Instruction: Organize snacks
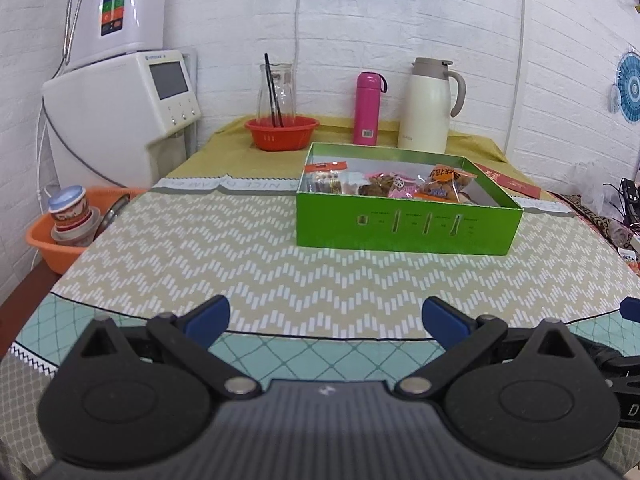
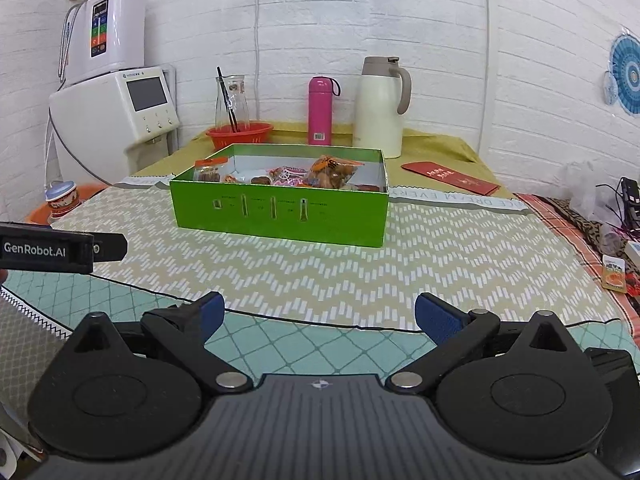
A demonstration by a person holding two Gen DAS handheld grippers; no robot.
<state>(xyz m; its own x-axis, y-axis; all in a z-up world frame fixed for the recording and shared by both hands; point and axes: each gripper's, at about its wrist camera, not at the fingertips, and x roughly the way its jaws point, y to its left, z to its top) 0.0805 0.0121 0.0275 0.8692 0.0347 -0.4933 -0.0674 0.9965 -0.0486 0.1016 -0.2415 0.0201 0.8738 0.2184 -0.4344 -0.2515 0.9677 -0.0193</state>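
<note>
A green box (image 1: 404, 228) (image 2: 280, 216) stands on the patterned tablecloth, holding several snack packets (image 1: 440, 188) (image 2: 328, 174) in orange, pink and clear wrappers. My left gripper (image 1: 326, 314) hovers open over the table's near edge, well short of the box, nothing between its blue pads. My right gripper (image 2: 318, 314) is likewise open and empty, near the front edge. The left gripper's black body (image 2: 60, 248) shows at the left of the right wrist view.
Behind the box stand a red basket with a glass carafe (image 1: 282, 132), a pink bottle (image 1: 368, 108) and a cream thermos jug (image 1: 430, 106). A red envelope (image 2: 450, 178) lies at the back right. An orange basin with cups (image 1: 72, 228) sits off the left edge. A small packet (image 2: 614, 274) lies far right.
</note>
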